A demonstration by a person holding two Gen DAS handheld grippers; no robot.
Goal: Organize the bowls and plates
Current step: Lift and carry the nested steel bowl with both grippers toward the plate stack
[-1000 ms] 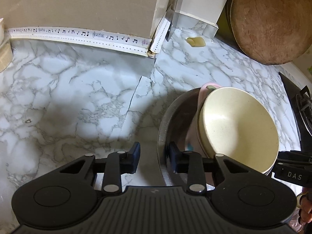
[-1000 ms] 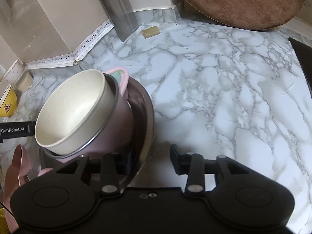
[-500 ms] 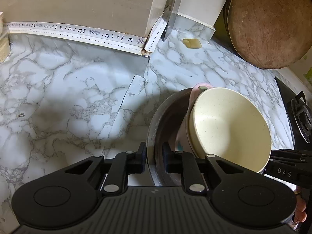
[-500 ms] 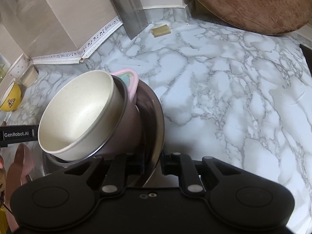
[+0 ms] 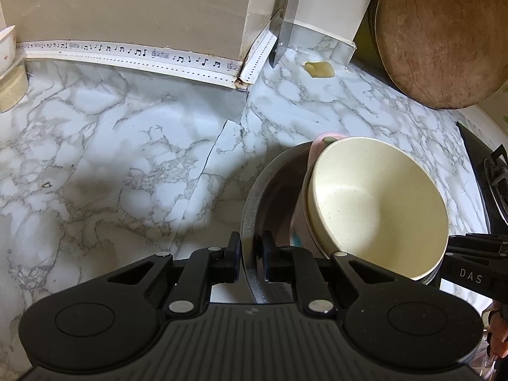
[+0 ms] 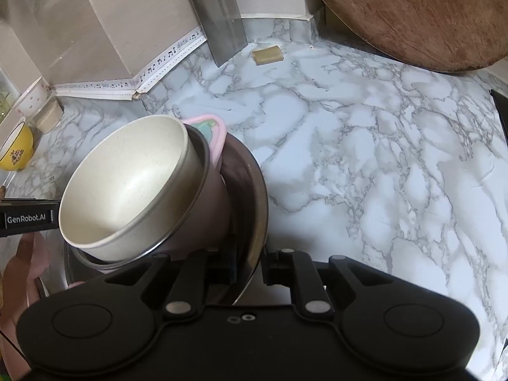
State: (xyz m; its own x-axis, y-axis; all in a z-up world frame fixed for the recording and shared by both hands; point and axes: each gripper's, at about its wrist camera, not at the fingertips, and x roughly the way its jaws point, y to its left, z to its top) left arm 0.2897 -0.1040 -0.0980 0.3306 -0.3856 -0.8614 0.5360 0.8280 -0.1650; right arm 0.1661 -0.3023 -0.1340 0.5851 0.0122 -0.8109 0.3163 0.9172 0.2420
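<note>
Left wrist view: left gripper, jaws narrow, pinching the near rim of the wide round steel bowl. Nested inside it, tilted: a pink plastic bowl with steel liner, and inside that a cream speckled bowl. Stack sits over the white marble-pattern bench; contact with the bench cannot be told. Right gripper's black body shows at the frame's right edge.

Right wrist view: right gripper, jaws narrow, clamped on the opposite rim of the same steel bowl. Far left on the bench: one yellow patterned bowl and one white floral bowl perched on a beige cup, well apart from the stack. Round brown wooden board leans at the back.

Count: five bowls, three nested, two loose; no plates seen.

Progress, judged: nesting partly done; stack not yet placed, loose bowls still unsorted
</note>
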